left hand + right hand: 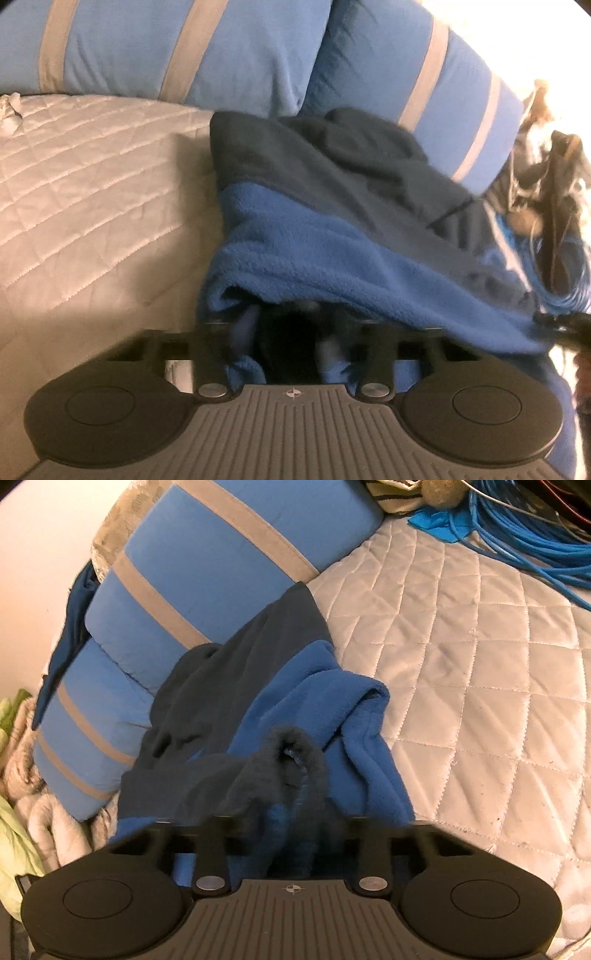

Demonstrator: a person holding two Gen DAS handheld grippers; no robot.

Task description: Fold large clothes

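- Fleece garment (314, 258), in two tones of blue, is lying bunched on a quilted bed cover (92, 184), its far end resting against two striped blue pillows (229, 55).
- Left gripper (291, 332) is reaching into the near hem of the garment; bright blue cloth is draping over both fingers and filling the narrow gap between them, so it is most likely clamping the hem, though the fingertips themselves are hidden under the fabric.
- Right gripper (295, 812) is sitting at the other near edge, with a dark blue fold (291, 760) standing up in a loop straight ahead of it and cloth running down between its fingers; it appears to be pinching this fold, with the pads covered by fleece.
- Right wrist view is showing the garment (277, 701) lying between the pillows (184, 590) on the left and the open stretch of quilted cover (480, 664) on the right.
- Bundle of blue cables (535, 535) is lying on the cover at the far right corner, well apart from the garment.
- Pale towels or blankets (26, 775) are piling up beside the pillows at the left edge.
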